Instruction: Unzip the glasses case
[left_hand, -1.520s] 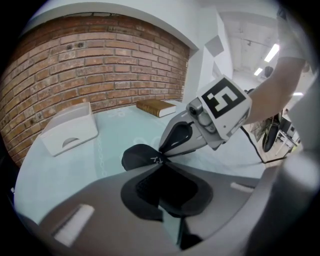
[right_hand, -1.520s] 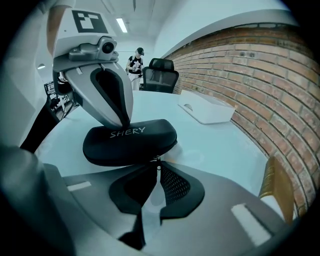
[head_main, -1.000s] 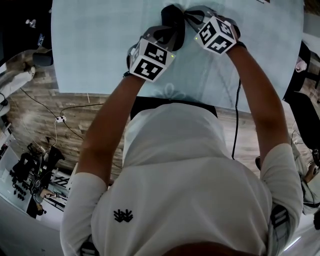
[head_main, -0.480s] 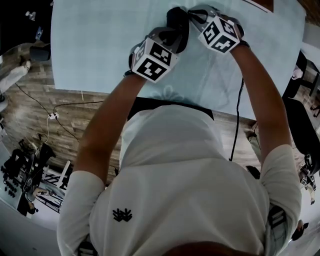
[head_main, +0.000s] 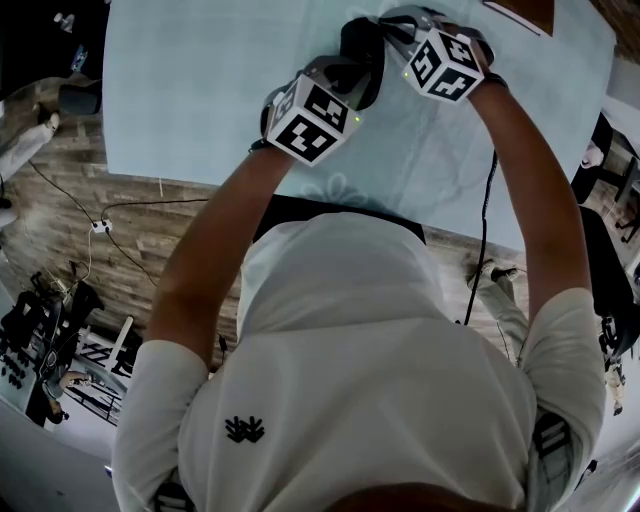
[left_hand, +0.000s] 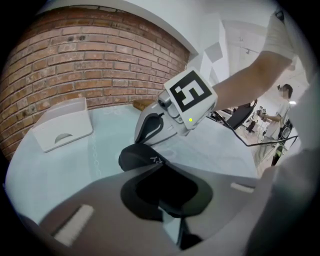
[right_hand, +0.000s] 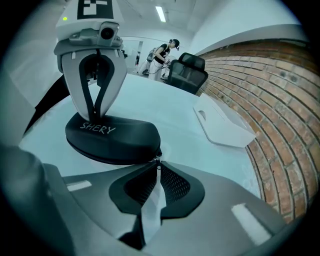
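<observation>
Your left gripper (left_hand: 156, 169) has its jaws closed on one end of the glasses case (right_hand: 112, 137), I judge to steady it on the bench (right_hand: 172, 107). At the other end, your right gripper (right_hand: 158, 169) pinches the zipper pull (right_hand: 158, 161) at its jaw tips (only the right gripper view shows this pull).

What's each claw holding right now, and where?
Right claw pinches the zipper pull of the black oval glasses case; left claw, shut, presses its top.
</observation>
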